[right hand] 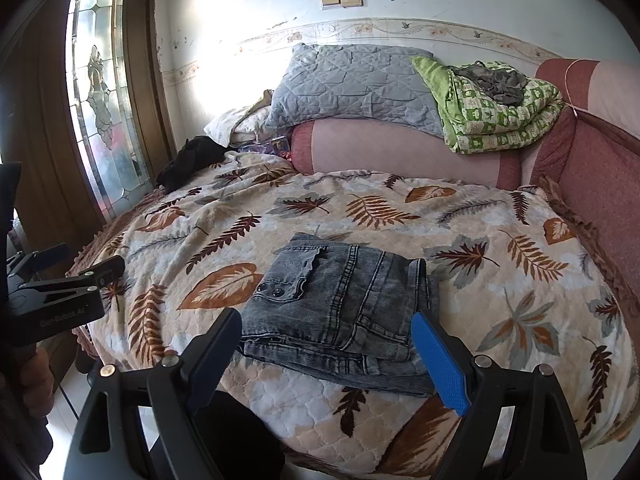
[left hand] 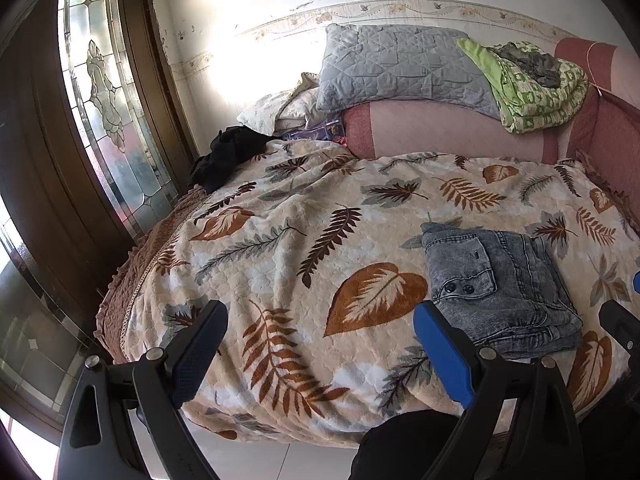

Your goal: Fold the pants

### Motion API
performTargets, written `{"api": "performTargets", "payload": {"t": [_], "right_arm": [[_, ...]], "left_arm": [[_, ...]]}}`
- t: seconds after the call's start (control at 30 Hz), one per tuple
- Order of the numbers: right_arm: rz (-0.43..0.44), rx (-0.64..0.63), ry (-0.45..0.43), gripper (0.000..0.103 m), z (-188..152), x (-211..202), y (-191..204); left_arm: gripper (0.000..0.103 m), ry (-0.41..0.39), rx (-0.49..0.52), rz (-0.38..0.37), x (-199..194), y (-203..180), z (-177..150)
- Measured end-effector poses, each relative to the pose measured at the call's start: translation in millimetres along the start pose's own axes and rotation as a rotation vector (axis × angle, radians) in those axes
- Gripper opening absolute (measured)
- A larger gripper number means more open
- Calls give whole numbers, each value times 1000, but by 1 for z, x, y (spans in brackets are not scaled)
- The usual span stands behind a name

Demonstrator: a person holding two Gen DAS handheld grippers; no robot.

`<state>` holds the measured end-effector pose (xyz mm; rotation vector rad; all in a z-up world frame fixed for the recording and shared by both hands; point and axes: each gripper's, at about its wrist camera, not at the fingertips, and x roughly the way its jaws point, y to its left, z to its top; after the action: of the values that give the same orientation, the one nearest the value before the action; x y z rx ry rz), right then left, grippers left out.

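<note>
Currently we list: one pair of grey denim pants, folded into a compact rectangle, lying on the leaf-print blanket near the bed's front edge. Our left gripper, fingers spread wide, holding nothing, hovers over the blanket just left of the pants. Our right gripper, likewise spread and empty, sits just before the pants' near edge. Behind: grey quilted pillow, green patterned quilt, black garment.
</note>
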<state>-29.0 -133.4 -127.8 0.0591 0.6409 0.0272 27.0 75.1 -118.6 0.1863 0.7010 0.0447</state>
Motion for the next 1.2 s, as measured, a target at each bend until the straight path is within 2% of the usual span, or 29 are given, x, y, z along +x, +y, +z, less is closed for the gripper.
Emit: {"api": "performTargets", "payload": {"t": [0.13, 0.23, 0.3, 0.5, 0.6, 0.67, 0.93, 1.2], "right_arm": [[11, -1, 2, 89, -2, 3, 1], [43, -9, 10, 89, -6, 12, -2], [24, 4, 32, 89, -10, 26, -13], [13, 243, 131, 89, -20, 80, -90], [35, 377, 166, 89, -20, 97, -119], [35, 401, 163, 89, -19, 100, -125], [24, 383, 148, 89, -21, 109, -129], [20, 335, 115, 89, -20, 97, -119]], "left_arm": [[94, 25, 21, 9, 9, -2, -3], [94, 78, 37, 1, 26, -7, -9], [94, 128, 51, -6, 43, -12, -13], [94, 235, 98, -8, 86, -36, -15], [94, 236, 112, -7, 92, -45, -8], [94, 225, 121, -12, 92, -51, -5], [94, 168, 131, -3, 86, -61, 3], [94, 138, 121, 0, 71, -59, 6]]}}
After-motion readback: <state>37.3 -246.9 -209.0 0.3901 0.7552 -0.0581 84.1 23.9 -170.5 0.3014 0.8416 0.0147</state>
